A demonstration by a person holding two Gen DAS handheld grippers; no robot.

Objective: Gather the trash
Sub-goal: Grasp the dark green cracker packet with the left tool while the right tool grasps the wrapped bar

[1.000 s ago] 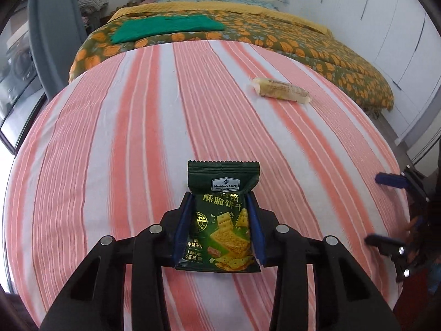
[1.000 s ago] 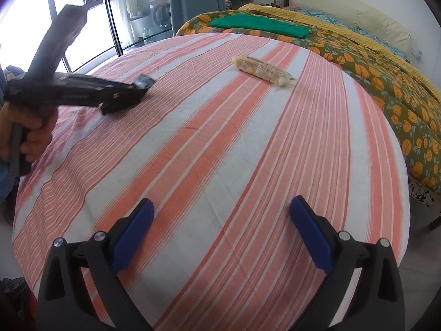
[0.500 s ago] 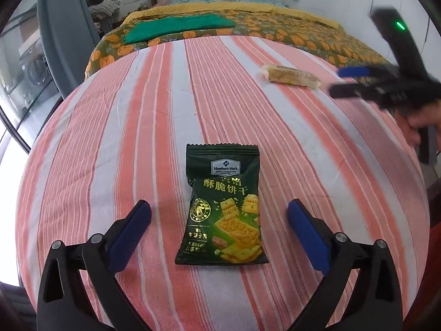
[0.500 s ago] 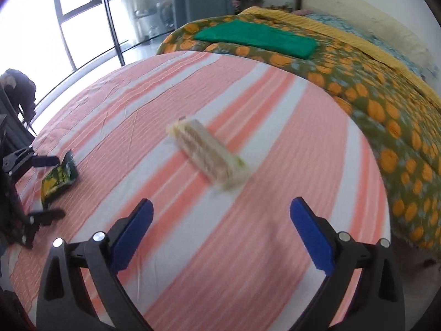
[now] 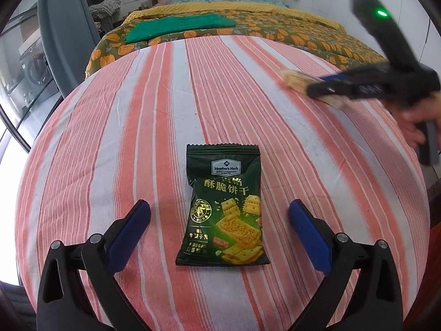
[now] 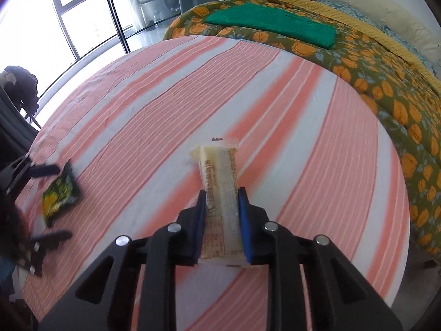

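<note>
Striped tablecloth [image 6: 165, 104]: right gripper [image 6: 222, 212] just clamped the yellow wrapper [image 6: 220, 182]; left gripper [image 5: 219, 215] let go, wide apart around the green packet [image 5: 223, 209].

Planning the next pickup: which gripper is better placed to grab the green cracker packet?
Left. The left gripper is open with the cracker packet lying between its fingers, while the right gripper is shut on the pale snack bar.

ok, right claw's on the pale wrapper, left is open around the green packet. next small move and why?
Probably lift the right claw straight up: its fingers are shut on the pale snack wrapper, which seems to lie low over the striped cloth. The left claw is open, straddling the green cracker packet, so that grasp can follow.
</note>
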